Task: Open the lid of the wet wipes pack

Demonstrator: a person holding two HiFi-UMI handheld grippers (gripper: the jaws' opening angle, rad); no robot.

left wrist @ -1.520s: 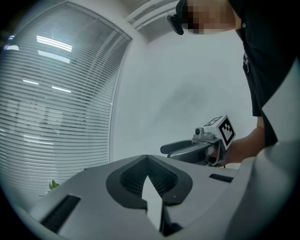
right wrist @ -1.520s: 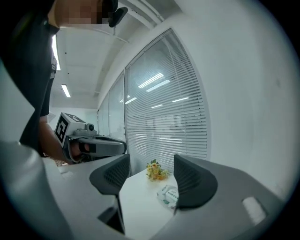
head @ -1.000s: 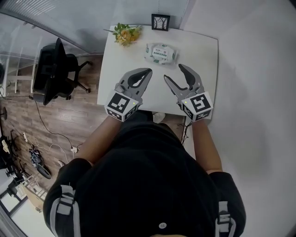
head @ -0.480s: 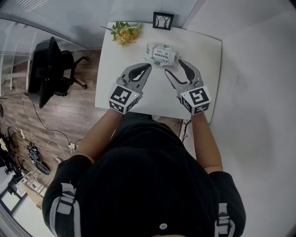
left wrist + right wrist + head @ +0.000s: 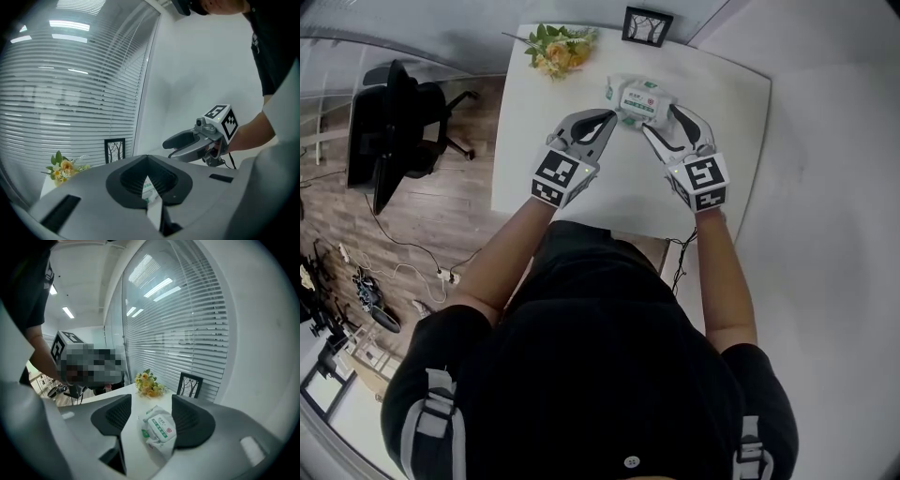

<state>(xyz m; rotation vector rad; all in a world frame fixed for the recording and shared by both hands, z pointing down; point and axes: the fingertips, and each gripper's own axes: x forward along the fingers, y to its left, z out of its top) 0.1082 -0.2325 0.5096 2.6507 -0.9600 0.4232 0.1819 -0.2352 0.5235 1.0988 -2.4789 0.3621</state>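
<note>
The wet wipes pack (image 5: 639, 100), white with a green label, lies flat at the far middle of the white table (image 5: 609, 192). My left gripper (image 5: 607, 116) reaches its left end with jaw tips meeting, nothing held. My right gripper (image 5: 669, 122) stands open at the pack's right end. In the right gripper view the pack (image 5: 159, 427) lies between and just ahead of the wide jaws of the right gripper (image 5: 151, 398), untouched. In the left gripper view the left gripper (image 5: 147, 157) shows closed tips, a sliver of the pack (image 5: 150, 190) shows behind them, and the right gripper (image 5: 168, 147) hovers beyond.
A bunch of yellow flowers (image 5: 558, 52) lies at the table's far left corner, and a small black picture frame (image 5: 646, 26) stands at the far edge against the blinds. A black office chair (image 5: 394, 122) stands on the wooden floor to the left. A white wall borders the right.
Both grippers have moved forward and down across the table. From hovering over its near edge they have come to flank the pack's two ends.
</note>
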